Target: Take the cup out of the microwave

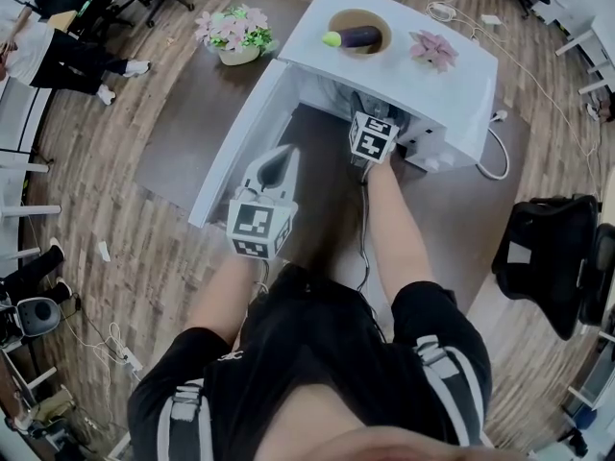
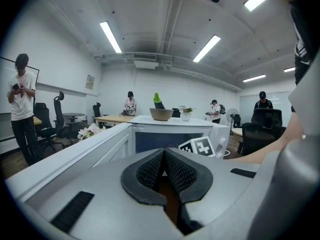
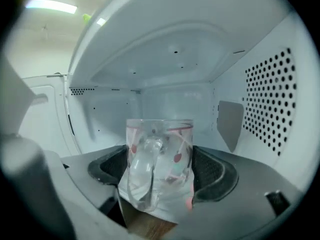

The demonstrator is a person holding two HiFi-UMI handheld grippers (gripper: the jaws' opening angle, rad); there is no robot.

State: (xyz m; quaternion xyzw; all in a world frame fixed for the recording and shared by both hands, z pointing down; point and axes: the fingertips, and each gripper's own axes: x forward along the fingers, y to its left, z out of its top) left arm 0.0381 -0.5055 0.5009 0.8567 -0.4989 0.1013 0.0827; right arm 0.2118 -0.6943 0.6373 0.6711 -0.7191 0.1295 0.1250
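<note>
— Right gripper view is showing the cup (image 3: 159, 149) deep in the microwave (image 3: 260, 99), handle (image 3: 142, 179) facing the camera. How far along are we judging this?
— Roughly midway, I'm thinking. The door (image 1: 240, 133) is standing open, and the right gripper (image 3: 161, 176) is pressing both pads (image 3: 210, 171) against the cup's sides, so the grasp is looking made. Drawing the cup out is what's left.
— And the left gripper (image 2: 164, 156)?
— Its jaws are meeting on nothing, and it is hovering outside, near the door.
— What are we missing?
— The cup's base is lying behind the jaws, so I'm not telling whether it is resting on the microwave's floor or lifted. In the head view the cup isn't showing at all: the right gripper and the microwave's top are covering it.
</note>
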